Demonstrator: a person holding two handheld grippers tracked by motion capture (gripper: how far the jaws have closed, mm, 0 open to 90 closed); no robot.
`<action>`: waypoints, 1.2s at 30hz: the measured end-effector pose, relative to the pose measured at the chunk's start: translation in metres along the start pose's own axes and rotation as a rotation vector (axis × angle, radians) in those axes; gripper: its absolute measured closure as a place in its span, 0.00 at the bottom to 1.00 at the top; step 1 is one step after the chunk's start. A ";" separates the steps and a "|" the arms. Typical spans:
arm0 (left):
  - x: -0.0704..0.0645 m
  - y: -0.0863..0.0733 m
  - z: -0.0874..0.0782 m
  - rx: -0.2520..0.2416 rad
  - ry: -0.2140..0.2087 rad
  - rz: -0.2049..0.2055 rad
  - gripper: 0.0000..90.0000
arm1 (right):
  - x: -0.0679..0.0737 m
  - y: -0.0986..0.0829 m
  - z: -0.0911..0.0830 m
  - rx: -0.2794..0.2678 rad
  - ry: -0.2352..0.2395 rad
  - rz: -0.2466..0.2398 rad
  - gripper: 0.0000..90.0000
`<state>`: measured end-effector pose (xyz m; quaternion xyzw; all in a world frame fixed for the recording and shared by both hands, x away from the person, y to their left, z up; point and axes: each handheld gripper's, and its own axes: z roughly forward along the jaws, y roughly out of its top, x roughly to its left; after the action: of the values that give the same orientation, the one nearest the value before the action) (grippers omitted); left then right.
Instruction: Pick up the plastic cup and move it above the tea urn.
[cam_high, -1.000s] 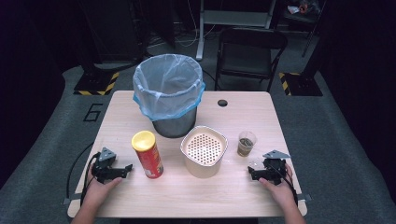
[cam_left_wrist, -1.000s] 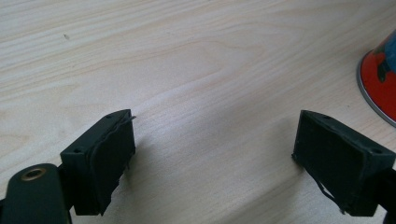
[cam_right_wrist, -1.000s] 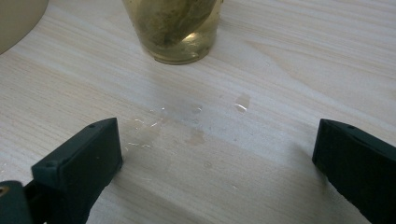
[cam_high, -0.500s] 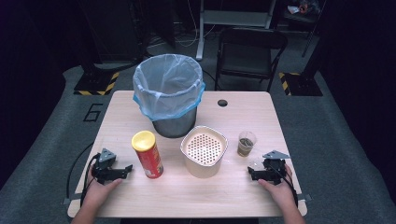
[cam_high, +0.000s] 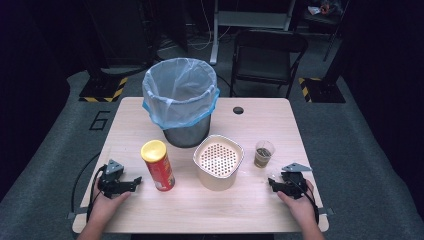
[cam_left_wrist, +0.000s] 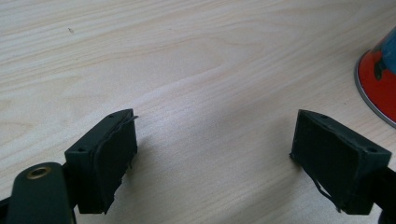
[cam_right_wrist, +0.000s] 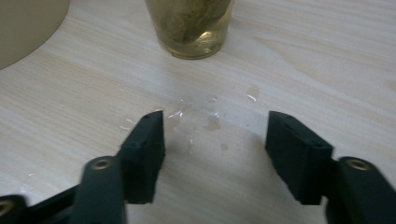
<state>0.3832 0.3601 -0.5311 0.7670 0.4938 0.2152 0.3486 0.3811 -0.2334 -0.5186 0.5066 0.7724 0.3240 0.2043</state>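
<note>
Both pairs of fingers stand spread with bare wood between them: the left gripper (cam_left_wrist: 215, 163) rests low on the table (cam_high: 260, 210) with nothing between its pads, and the right gripper (cam_right_wrist: 215, 154) is likewise parted and holding nothing. In the left gripper view the red can (cam_left_wrist: 380, 79) is cut off at the right edge, so just its curved base and metal rim show; in the right gripper view the clear cup (cam_right_wrist: 191, 25) loses its top to the frame, and the murky contents cannot be made out. From above, the one can (cam_high: 158, 165) is red with a yellow lid, standing upright just beside the left gripper (cam_high: 131, 184), while the one cup (cam_high: 263, 153) sits near the right gripper (cam_high: 273, 184), holding brownish liquid. A few wet drops (cam_right_wrist: 196, 116) lie on the wood ahead of the right jaws. One cream perforated container (cam_high: 218, 162) stands between can and cup, and one lined bin (cam_high: 181, 100) behind it.
</note>
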 end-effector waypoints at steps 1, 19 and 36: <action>0.000 0.000 0.000 0.001 0.003 0.000 0.15 | 0.001 0.001 -0.001 0.007 0.006 0.012 0.48; -0.001 0.000 0.000 0.002 0.016 -0.004 0.15 | 0.063 0.089 -0.064 -0.131 0.189 -0.045 0.58; -0.001 0.000 -0.001 0.014 0.005 -0.006 0.15 | 0.080 0.143 -0.005 -0.081 0.205 -0.121 0.83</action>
<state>0.3824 0.3597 -0.5301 0.7674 0.4984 0.2129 0.3426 0.4388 -0.1220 -0.4130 0.4147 0.8046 0.3922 0.1636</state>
